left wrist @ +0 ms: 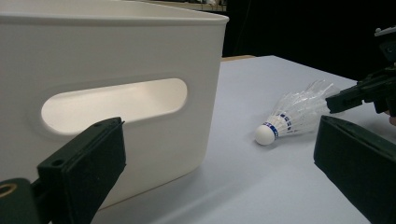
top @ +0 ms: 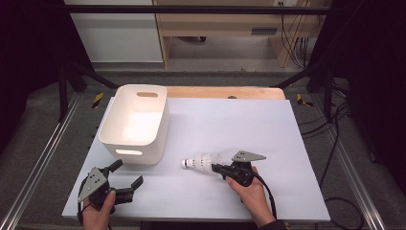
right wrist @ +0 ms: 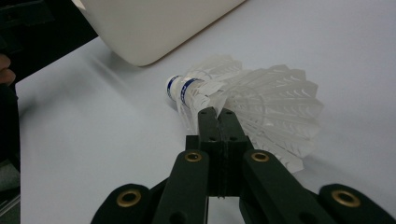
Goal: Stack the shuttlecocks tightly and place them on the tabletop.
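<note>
Got the shuttlecock [top: 200, 162] pinched by its feather skirt in my right gripper [top: 216, 167], low over the table [top: 249, 124]. Left gripper [top: 128, 175] just sits spread wide. Dropping it in the white bin [top: 135, 120] is still to do.

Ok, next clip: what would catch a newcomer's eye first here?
Probably the white shuttlecock lying near the middle of the table, its feather skirt pinched in the shut jaws of the right gripper. Next, the big white bin with handle slots, standing left of it toward the table's left edge. The left gripper waits open just in front of the bin.
</note>
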### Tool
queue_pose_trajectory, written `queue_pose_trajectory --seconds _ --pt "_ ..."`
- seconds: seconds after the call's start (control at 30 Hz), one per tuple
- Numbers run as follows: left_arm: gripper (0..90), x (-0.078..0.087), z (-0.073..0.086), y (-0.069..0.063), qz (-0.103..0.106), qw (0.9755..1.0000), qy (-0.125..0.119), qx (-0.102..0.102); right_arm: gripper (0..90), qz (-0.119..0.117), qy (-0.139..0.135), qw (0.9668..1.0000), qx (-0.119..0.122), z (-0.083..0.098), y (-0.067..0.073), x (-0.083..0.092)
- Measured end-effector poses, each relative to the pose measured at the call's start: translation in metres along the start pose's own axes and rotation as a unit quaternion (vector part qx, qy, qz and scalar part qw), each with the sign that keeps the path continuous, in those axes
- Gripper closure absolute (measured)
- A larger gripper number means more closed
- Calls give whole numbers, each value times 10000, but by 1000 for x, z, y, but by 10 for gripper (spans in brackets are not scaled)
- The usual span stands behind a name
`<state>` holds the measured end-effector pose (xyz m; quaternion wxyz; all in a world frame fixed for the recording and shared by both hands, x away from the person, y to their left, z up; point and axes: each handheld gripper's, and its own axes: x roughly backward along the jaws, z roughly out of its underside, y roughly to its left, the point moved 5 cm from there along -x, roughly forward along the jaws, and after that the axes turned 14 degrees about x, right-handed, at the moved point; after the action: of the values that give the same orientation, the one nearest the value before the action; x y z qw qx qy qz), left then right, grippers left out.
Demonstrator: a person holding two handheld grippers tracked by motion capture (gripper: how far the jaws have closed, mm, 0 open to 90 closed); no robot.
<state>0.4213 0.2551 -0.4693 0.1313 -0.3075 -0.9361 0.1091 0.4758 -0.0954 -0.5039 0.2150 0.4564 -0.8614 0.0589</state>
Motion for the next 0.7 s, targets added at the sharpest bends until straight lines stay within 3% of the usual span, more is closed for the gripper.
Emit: queue_pose_trajectory --seconds 0.37,0.7 --pt "20 -1 1 -1 9 10000 27 -10 872 98 221 9997 27 4 -1 -4" --pt "20 -1 1 -1 2 10000 34 -11 894 92 239 9996 66 4 -2 -5"
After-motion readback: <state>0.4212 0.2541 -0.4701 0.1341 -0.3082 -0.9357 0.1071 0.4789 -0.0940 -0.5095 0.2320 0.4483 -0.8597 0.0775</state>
